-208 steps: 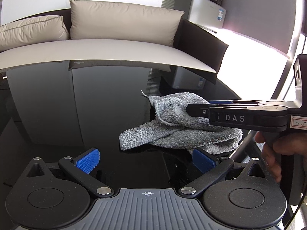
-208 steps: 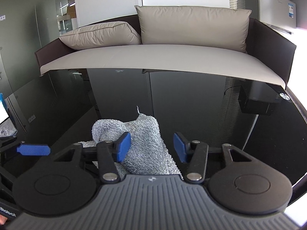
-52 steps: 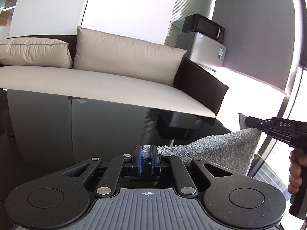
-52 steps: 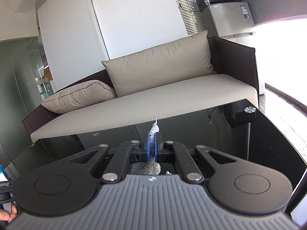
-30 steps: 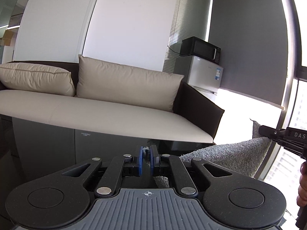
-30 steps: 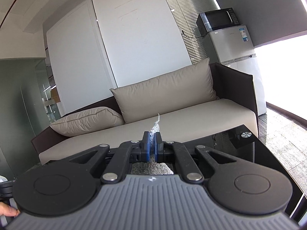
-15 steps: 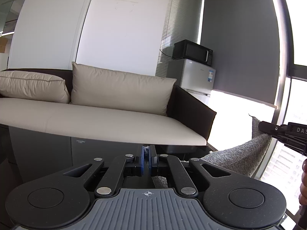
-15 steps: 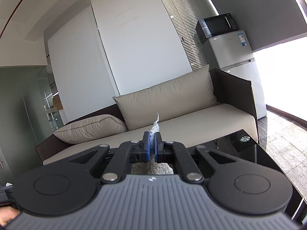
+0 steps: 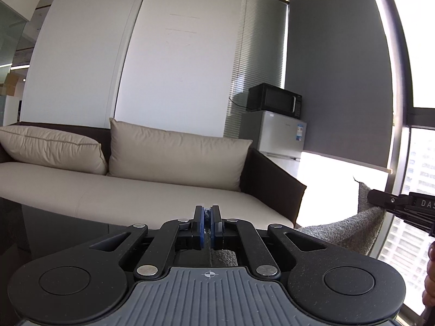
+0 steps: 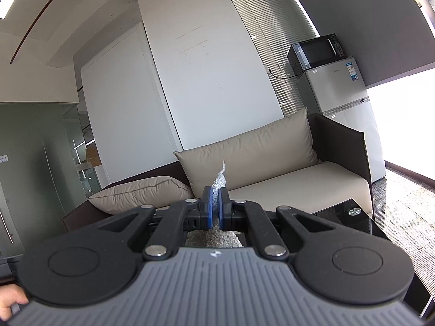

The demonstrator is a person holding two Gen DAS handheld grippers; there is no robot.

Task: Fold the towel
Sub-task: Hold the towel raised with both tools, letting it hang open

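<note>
The grey towel [image 9: 342, 231] hangs in the air, stretched between my two grippers. My left gripper [image 9: 208, 217] is shut on one corner, and a bit of grey cloth shows between its blue pads. In the left wrist view the right gripper [image 9: 372, 197] pinches the other corner at the far right. In the right wrist view my right gripper [image 10: 216, 206] is shut on the towel [image 10: 218, 182], whose corner tip sticks up past the pads. More towel [image 10: 214, 239] sags under the jaws. Both grippers are held high and point about level.
A beige sofa [image 9: 152, 198] with two cushions stands ahead, its dark arm [image 9: 272, 182] at the right. A fridge [image 9: 280, 141] with a microwave [image 9: 274, 100] on top is behind it. The black glass table [image 10: 350, 217] lies below. A hand [image 10: 11, 298] shows at the lower left.
Both grippers have risen with the towel held between them; the sofa and table have sunk lower in both views. The left jaws closed a little tighter on the cloth.
</note>
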